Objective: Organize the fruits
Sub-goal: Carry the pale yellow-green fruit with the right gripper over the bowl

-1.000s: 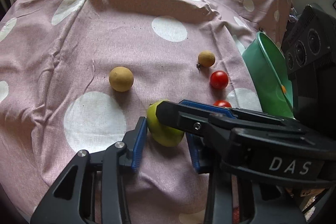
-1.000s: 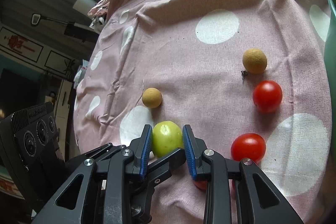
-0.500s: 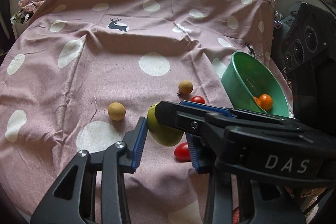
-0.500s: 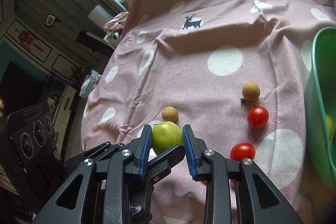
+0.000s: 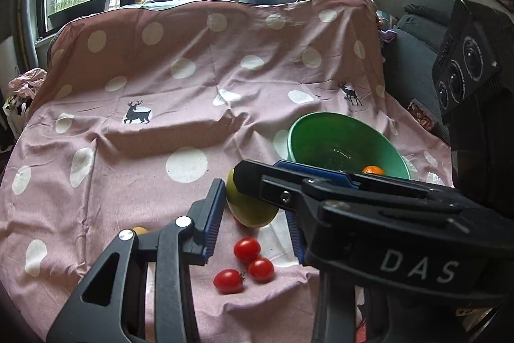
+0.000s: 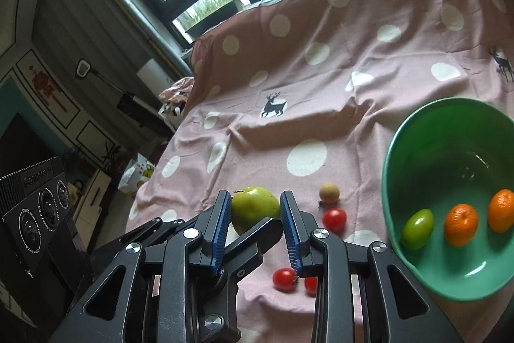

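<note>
Left wrist view: the left gripper (image 5: 250,214) has its blue pads spread wide, with the apple (image 5: 249,209) hanging between them, clear of the left pad (image 5: 213,216) and lifted above the cloth (image 5: 135,150). A black finger of the right gripper crosses in front of the apple and hides its upper side. Three tomatoes (image 5: 245,262) lie clustered on the cloth below the apple. Right of the apple sits the bowl (image 5: 305,130), tilted toward the camera, with one orange (image 5: 372,170) showing at its near rim. Right wrist view: the right gripper (image 6: 255,224) is clamped on the apple (image 6: 255,208), a blue pad (image 6: 221,227) pressing each side. The apple is nearly round, its stem end pointing up and to the left. Beside it on the cloth (image 6: 257,137) lie a small tan fruit (image 6: 329,193) and a tomato (image 6: 334,219), with two more tomatoes (image 6: 284,279) nearer the camera. The bowl (image 6: 390,159) at right holds a green oval fruit (image 6: 417,229) and two oranges (image 6: 461,224) in a row.
</note>
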Available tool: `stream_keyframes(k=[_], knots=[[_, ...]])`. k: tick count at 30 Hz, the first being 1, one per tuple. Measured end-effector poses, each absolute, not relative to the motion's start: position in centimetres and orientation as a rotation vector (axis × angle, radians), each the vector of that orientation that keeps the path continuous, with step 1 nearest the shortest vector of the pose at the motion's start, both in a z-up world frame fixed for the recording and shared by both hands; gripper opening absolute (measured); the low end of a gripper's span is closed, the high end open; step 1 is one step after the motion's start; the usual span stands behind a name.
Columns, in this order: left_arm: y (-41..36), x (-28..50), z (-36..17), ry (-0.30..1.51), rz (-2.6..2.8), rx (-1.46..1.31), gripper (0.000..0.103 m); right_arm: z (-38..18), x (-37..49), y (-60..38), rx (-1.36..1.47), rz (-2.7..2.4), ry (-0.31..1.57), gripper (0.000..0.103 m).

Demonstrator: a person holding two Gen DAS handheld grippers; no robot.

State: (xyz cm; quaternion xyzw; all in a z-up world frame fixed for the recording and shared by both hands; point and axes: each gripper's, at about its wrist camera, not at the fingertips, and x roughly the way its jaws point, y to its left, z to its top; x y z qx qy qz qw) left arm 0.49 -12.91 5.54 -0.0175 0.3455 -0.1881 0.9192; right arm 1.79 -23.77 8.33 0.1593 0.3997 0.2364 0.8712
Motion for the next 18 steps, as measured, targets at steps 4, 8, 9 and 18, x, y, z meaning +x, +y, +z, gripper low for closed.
stream_keyframes(k=[4, 8, 9, 18], knots=[[-15.2, 0.7, 6.2, 0.687, -0.427, -0.005, 0.035, 9.0, 1.4, -26.2, 0.374, 0.453, 0.798, 0.034], [-17.4, 0.8, 6.6, 0.668, -0.473, 0.017, 0.035, 9.4, 0.9, -28.5, 0.407, 0.414, 0.765, 0.034], [-17.8, 0.9, 6.7, 0.666, -0.485, 0.021, 0.035, 9.5, 0.8, -29.0, 0.417, 0.404, 0.759, 0.034], [-21.6, 1.9, 6.0, 0.670, -0.608, 0.021, 0.032, 9.2, 0.2, -33.0, 0.469, 0.299, 0.739, 0.035]])
